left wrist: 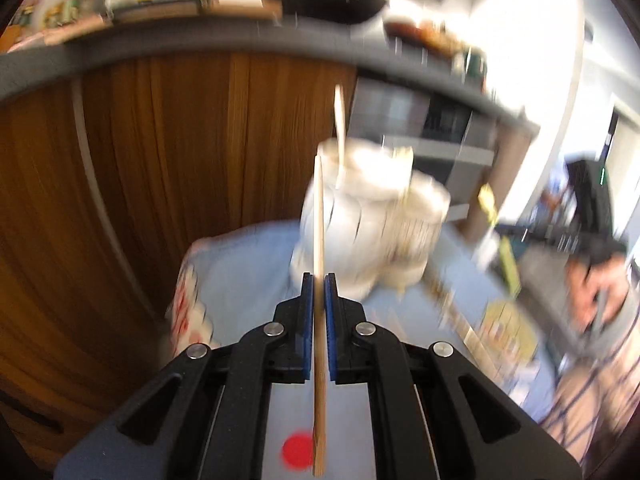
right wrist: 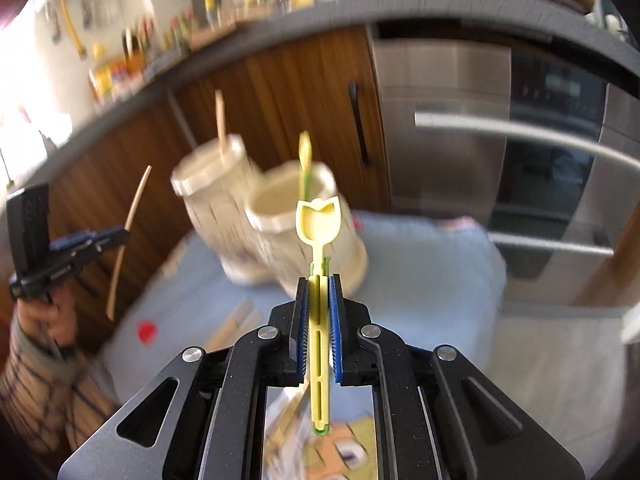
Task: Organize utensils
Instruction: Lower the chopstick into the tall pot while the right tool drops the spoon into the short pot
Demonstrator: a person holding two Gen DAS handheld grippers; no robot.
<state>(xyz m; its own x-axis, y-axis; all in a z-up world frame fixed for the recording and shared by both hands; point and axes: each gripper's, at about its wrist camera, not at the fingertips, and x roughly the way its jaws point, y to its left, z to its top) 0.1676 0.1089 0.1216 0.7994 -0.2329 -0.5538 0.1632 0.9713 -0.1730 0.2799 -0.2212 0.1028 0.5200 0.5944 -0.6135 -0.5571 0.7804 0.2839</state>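
Note:
My left gripper (left wrist: 319, 280) is shut on a long wooden stick (left wrist: 319, 216), held upright above the blue cloth (left wrist: 248, 272); it also shows in the right wrist view (right wrist: 100, 240) with the stick (right wrist: 132, 220). My right gripper (right wrist: 319, 280) is shut on a yellow tulip-shaped plastic utensil (right wrist: 318, 222) in front of the cream double utensil holder (right wrist: 276, 216). The holder (left wrist: 372, 216) has one wooden stick (right wrist: 220, 120) in its left cup and a yellow-green utensil (right wrist: 305, 160) in its right cup.
Wooden cabinet doors (left wrist: 160, 160) and a steel oven (right wrist: 520, 152) stand behind the cloth. More wooden sticks (right wrist: 232, 324) lie on the cloth. A red mark (right wrist: 146, 332) is on the cloth. A grey countertop (left wrist: 200, 40) with jars runs above.

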